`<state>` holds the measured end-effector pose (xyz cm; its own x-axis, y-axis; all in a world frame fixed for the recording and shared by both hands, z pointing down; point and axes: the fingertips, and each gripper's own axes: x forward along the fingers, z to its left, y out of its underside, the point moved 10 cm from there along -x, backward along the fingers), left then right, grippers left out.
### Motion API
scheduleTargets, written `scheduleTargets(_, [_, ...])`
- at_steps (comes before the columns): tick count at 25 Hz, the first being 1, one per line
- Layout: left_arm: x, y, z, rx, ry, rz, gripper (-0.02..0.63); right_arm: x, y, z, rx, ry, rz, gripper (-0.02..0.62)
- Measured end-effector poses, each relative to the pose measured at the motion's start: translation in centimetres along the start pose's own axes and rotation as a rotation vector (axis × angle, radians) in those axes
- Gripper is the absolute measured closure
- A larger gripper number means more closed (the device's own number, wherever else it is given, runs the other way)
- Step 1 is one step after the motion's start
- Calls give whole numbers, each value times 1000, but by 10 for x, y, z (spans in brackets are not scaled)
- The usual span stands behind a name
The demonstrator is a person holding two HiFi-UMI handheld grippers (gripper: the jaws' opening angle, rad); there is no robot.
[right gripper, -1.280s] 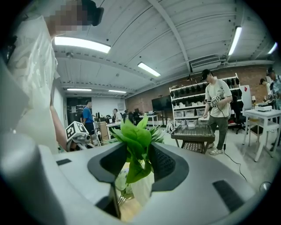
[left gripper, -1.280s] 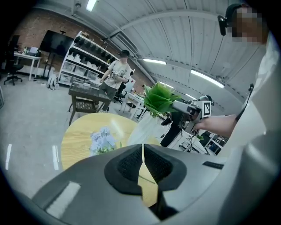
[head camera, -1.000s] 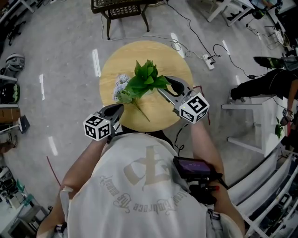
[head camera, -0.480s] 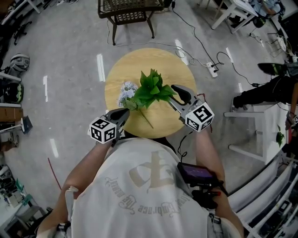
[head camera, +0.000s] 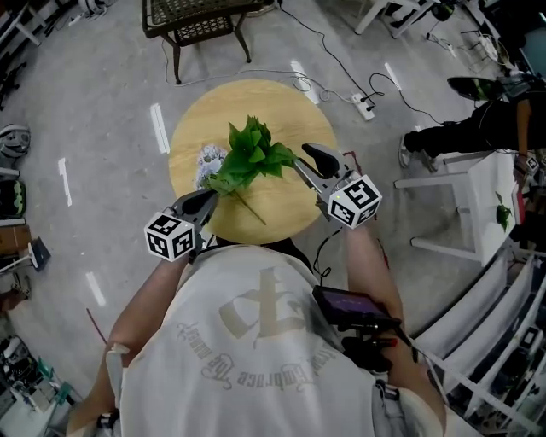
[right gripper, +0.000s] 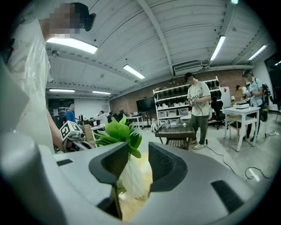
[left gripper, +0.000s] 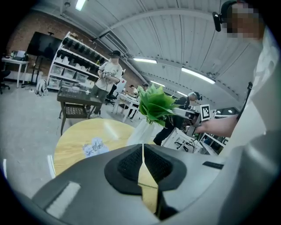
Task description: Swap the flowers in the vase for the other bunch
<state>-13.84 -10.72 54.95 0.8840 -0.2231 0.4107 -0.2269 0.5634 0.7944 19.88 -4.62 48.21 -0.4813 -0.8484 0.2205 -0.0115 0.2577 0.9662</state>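
In the head view the green bunch (head camera: 249, 156) is hiding the vase (right gripper: 131, 176) on the round tabletop (head camera: 281, 102). The pale flowers (head camera: 207, 159) are lying beside it. The right gripper (head camera: 305, 162) is holding its jaws apart after closing partway. The vase is showing in their gap, ungripped, and its depth there is unclear. The left gripper (head camera: 203, 205) is keeping its jaws together, empty. A wicker chair (head camera: 192, 21) is cut off beyond.

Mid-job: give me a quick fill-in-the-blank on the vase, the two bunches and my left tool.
1. The green leafy bunch stands in the translucent white ___.
2. The pale blue flower bunch lies on the round ___ table.
3. The jaws of the left tool are ___.
Missing words: vase; wooden; shut.
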Motion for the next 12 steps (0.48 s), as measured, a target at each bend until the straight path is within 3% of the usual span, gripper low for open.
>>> scheduleTargets(12, [-14,-10,2,96,59,-11,591,-27,19,19,64,236,26,571])
